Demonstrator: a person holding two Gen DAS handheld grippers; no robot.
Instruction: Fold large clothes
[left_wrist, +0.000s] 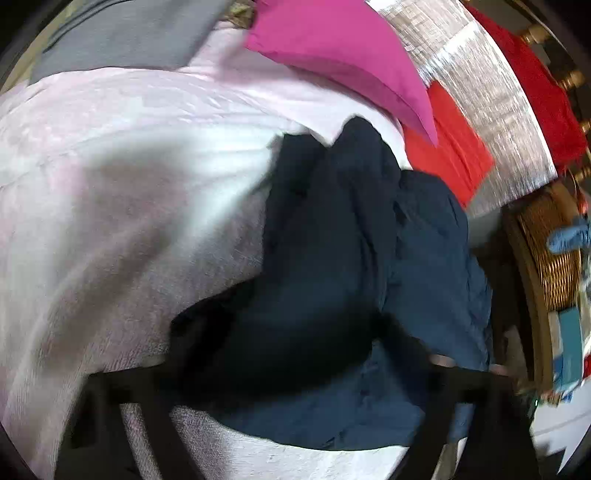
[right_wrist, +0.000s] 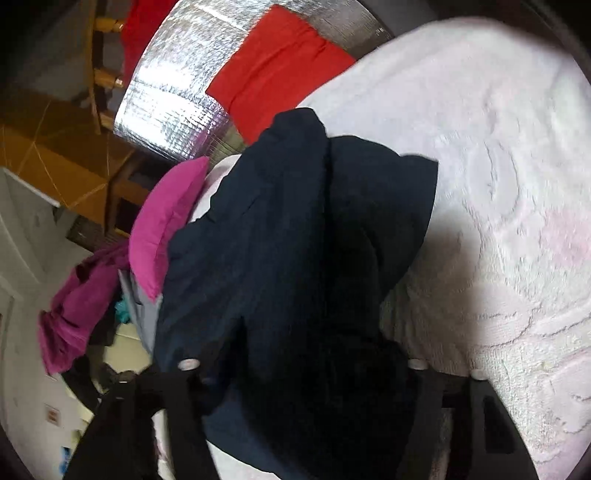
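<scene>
The dark navy garment (left_wrist: 325, 236) hangs bunched and deeply creased over the pale pink bedspread (left_wrist: 110, 177), its folds falling in long ridges. The left gripper (left_wrist: 295, 369) and the right gripper (right_wrist: 295, 369) each have navy cloth gathered between their fingers, seemingly pinched on it (the fabric hides the tips, so I cannot tell for sure). One navy garment, one magenta pillow (left_wrist: 343, 55), one red cloth (left_wrist: 447, 147) on silver foil sheeting (left_wrist: 491, 99).
</scene>
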